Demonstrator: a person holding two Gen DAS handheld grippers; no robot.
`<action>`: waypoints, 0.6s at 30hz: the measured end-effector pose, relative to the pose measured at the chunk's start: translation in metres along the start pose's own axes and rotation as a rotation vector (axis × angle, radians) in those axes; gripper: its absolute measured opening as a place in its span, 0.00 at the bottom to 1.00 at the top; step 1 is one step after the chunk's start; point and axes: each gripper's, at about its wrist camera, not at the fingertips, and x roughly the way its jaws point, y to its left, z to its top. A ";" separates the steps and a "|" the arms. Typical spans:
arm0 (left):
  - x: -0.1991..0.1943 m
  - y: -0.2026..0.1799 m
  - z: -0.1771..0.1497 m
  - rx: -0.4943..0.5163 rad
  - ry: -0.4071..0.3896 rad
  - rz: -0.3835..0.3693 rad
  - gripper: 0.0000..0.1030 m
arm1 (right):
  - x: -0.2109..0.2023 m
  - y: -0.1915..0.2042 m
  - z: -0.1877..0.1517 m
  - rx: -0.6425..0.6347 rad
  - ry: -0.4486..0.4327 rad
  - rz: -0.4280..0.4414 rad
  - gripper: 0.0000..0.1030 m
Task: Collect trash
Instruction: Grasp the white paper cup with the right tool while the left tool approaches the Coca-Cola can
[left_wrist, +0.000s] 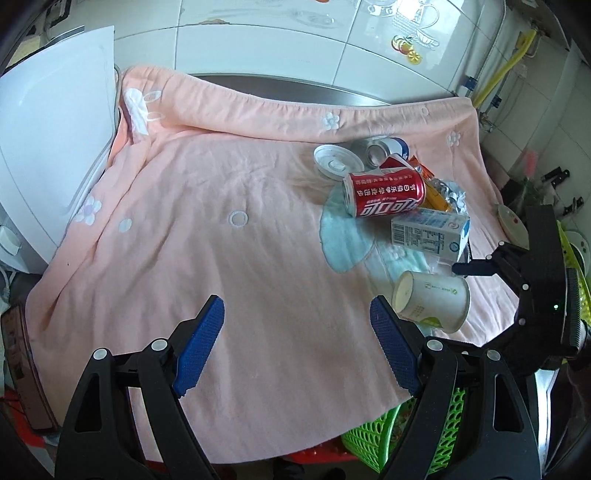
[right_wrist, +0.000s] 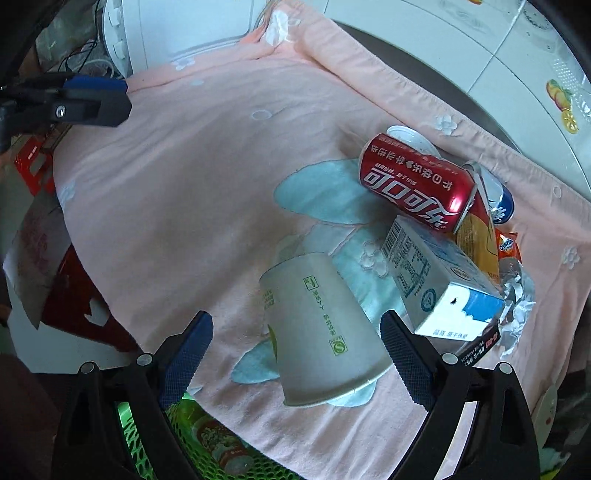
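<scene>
Both grippers stand spread wide and carry nothing. In its own view the right gripper (right_wrist: 297, 358) frames the paper cup (right_wrist: 317, 332), whose body lies between the blue pads though neither touches it; the left gripper (left_wrist: 297, 347) hangs over bare cloth at the near left of the table.

That cup lies tipped on its side, mouth toward the near edge, on the pink towel (right_wrist: 184, 184). It looks empty, so I judge it very light and thin-walled: a hard squeeze would likely crumple it, and it may roll on the soft cloth. Closing across the middle of the body, gently, seems the safest hold.

Just beyond it sit the milk carton (right_wrist: 436, 288), stiff at its corners and easy to pinch across the flat faces, and the red cola can (right_wrist: 417, 184), smooth, round and probably slippery. Farther right are a blue can (right_wrist: 498, 203), an orange wrapper (right_wrist: 476, 240), crumpled foil (right_wrist: 517, 299) and a white plastic lid (left_wrist: 336, 160), all heaped together and touching.

Wrinkled and soft, the towel drapes a table beside a white appliance (left_wrist: 55, 147), with white wall tiles (left_wrist: 258, 40) at the far side. A green basket (left_wrist: 436, 435) sits below the near edge, apparently the place for the trash.
</scene>
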 end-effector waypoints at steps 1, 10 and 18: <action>0.002 0.001 0.003 0.006 0.000 -0.001 0.78 | 0.005 0.000 0.001 -0.013 0.012 -0.010 0.86; 0.022 -0.015 0.039 0.175 -0.011 -0.044 0.78 | 0.035 -0.001 0.008 -0.068 0.081 -0.031 0.81; 0.057 -0.060 0.077 0.456 -0.002 -0.174 0.82 | 0.042 -0.013 0.000 -0.033 0.129 -0.033 0.62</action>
